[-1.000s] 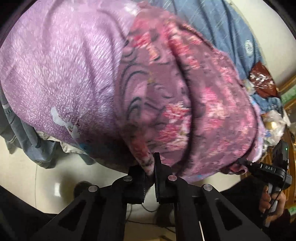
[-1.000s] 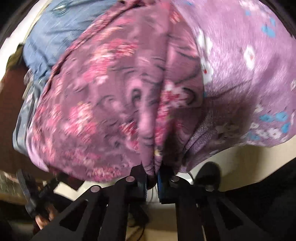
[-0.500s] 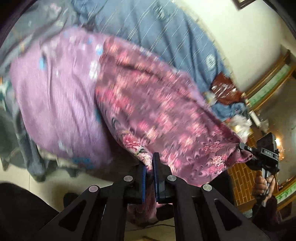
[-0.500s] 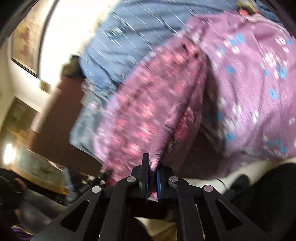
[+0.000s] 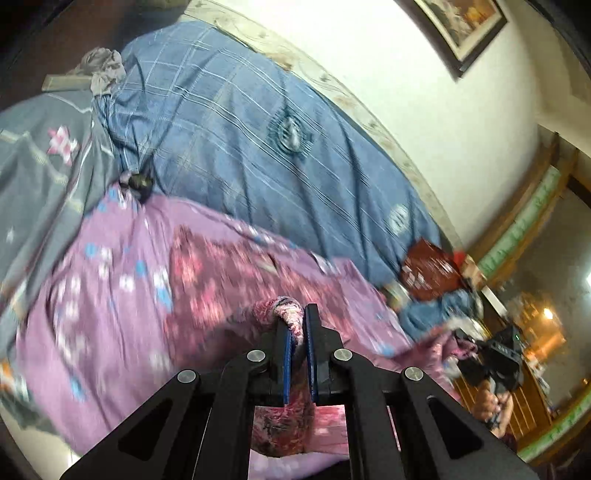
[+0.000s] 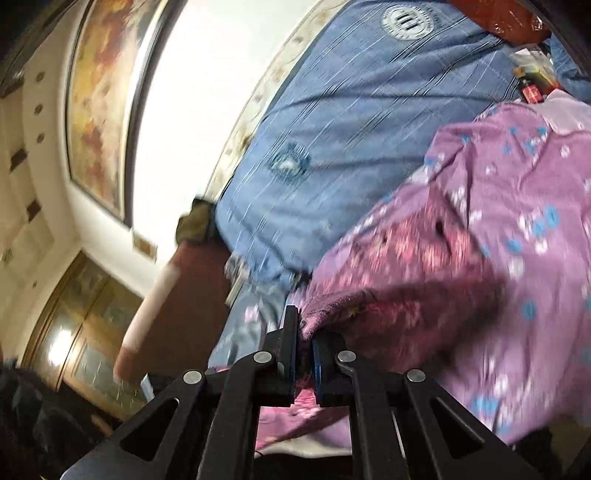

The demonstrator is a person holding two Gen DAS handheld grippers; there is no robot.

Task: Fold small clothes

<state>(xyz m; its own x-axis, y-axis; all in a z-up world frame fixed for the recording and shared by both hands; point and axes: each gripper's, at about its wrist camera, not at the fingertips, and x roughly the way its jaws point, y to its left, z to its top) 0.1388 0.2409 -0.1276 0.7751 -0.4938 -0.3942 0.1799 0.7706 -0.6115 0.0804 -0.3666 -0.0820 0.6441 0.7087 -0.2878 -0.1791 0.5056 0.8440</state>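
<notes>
Above the bed (image 5: 258,122), we are lifting the floral garment (image 5: 221,280), both grippers' fingers clamped on it; next, fold it over.

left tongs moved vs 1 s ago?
Yes. The left tongs, shut on the dark-pink floral patterned garment, have risen and tilted up: the blue striped quilt and framed wall picture now fill the left wrist view above the cloth.

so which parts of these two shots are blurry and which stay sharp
Left wrist view: the floral cloth is smeared with motion blur, while the left tool stays crisp. Right wrist view: the same cloth streaks, the right tool is sharp, and the white wall is blown out.
</notes>
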